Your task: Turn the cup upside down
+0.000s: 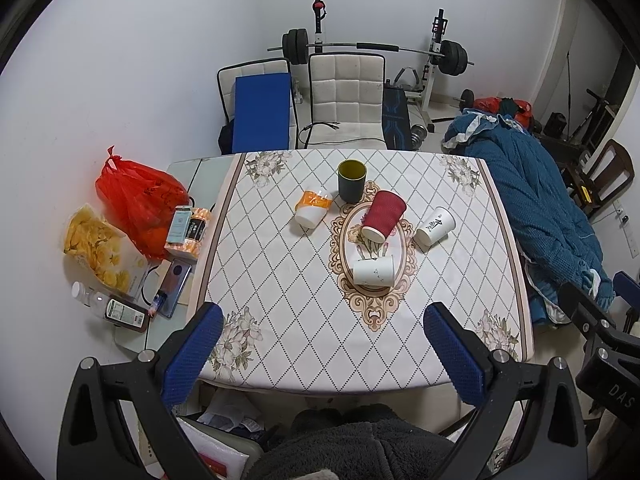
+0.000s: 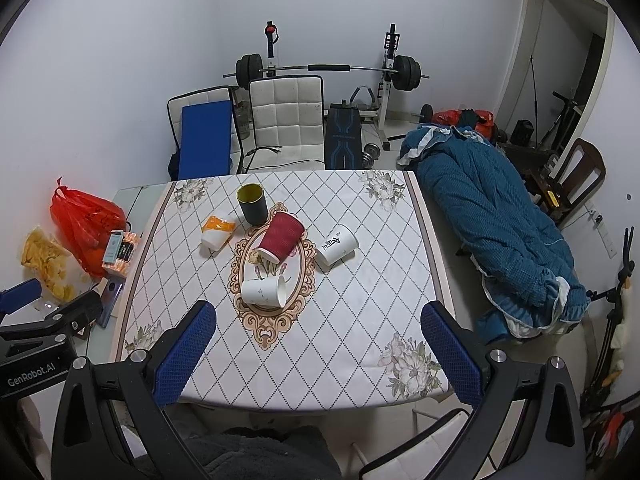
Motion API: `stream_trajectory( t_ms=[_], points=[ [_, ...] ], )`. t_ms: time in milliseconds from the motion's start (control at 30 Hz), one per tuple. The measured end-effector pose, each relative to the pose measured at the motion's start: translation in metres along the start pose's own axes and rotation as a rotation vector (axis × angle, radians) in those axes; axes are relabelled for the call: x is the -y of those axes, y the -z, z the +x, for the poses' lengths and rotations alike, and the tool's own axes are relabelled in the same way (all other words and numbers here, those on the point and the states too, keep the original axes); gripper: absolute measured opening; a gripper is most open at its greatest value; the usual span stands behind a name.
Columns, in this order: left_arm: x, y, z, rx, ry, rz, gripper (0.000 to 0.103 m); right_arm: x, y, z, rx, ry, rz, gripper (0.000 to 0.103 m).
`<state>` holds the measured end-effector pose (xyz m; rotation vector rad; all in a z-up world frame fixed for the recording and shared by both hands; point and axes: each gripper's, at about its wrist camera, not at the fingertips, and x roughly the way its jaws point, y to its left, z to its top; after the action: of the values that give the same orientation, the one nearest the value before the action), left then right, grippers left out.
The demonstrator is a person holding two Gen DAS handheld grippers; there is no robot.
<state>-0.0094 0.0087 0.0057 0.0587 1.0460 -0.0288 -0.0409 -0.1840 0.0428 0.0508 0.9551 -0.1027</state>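
Observation:
Several cups are on the patterned table (image 1: 280, 340) (image 2: 340, 340). A dark cup with a yellow inside (image 1: 351, 181) (image 2: 252, 204) stands upright at the back. A red ribbed cup (image 1: 383, 215) (image 2: 281, 237), an orange-and-white cup (image 1: 313, 207) (image 2: 218, 232), a white cup with black lettering (image 1: 435, 225) (image 2: 336, 244) and a plain white cup (image 1: 373, 271) (image 2: 263, 291) lie on their sides. My left gripper (image 1: 324, 320) is open and empty above the table's near edge. My right gripper (image 2: 320, 320) is open and empty, also at the near edge.
A red plastic bag (image 1: 136, 200) (image 2: 86, 220), a snack bag (image 1: 100, 248), small boxes, a phone (image 1: 174, 284) and bottles crowd the side surface left of the table. Two chairs (image 1: 346, 100) stand behind the table. A blue quilt (image 2: 500, 232) lies to the right.

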Motion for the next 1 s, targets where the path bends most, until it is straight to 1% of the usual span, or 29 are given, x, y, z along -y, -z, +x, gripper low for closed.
stream_trajectory(
  t_ms=[1000],
  points=[
    [0.0025,-0.0028,0.0009,0.006,-0.004,-0.005,0.103,-0.0009,-0.0034,0.0043,0.002,-0.005,0.002,0.103]
  ],
)
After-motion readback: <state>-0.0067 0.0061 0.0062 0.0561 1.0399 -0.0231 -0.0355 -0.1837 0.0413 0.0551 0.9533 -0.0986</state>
